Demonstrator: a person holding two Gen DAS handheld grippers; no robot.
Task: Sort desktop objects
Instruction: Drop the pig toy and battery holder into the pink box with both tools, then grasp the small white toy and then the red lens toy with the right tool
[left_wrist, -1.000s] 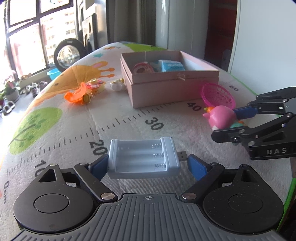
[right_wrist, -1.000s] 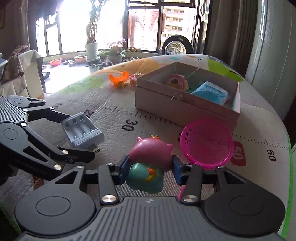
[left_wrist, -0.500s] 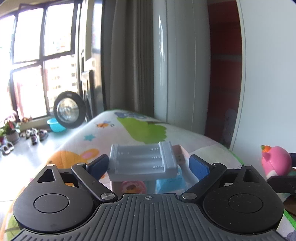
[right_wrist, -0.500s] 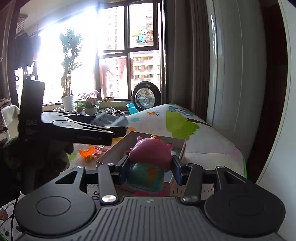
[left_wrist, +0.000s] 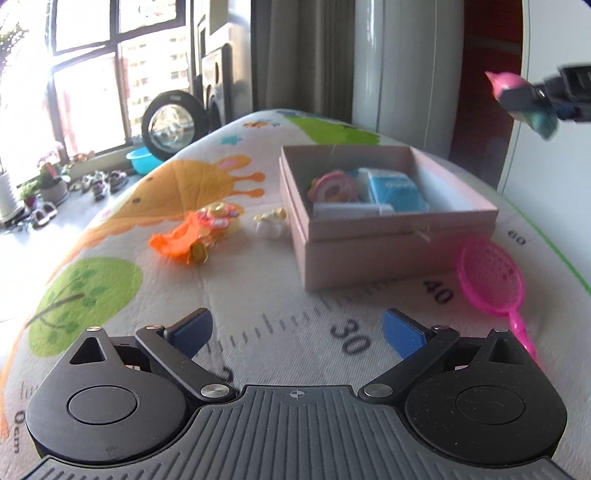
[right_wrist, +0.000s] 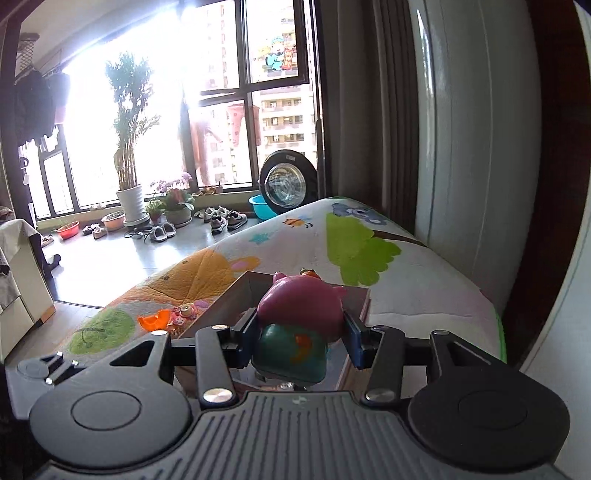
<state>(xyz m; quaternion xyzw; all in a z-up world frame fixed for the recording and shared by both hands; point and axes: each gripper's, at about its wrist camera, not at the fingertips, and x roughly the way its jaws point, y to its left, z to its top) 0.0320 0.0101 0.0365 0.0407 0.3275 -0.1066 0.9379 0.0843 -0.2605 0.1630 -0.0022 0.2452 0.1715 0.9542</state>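
Right gripper grasps a pig toy above the pink box; left gripper hangs released, empty. Best lowered well inside the walls before letting go.

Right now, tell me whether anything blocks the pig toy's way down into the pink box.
Nothing visible does. The right tongs hold the pig toy above the open pink box; the box already holds a blue packet and other items, with bare floor at its right side.
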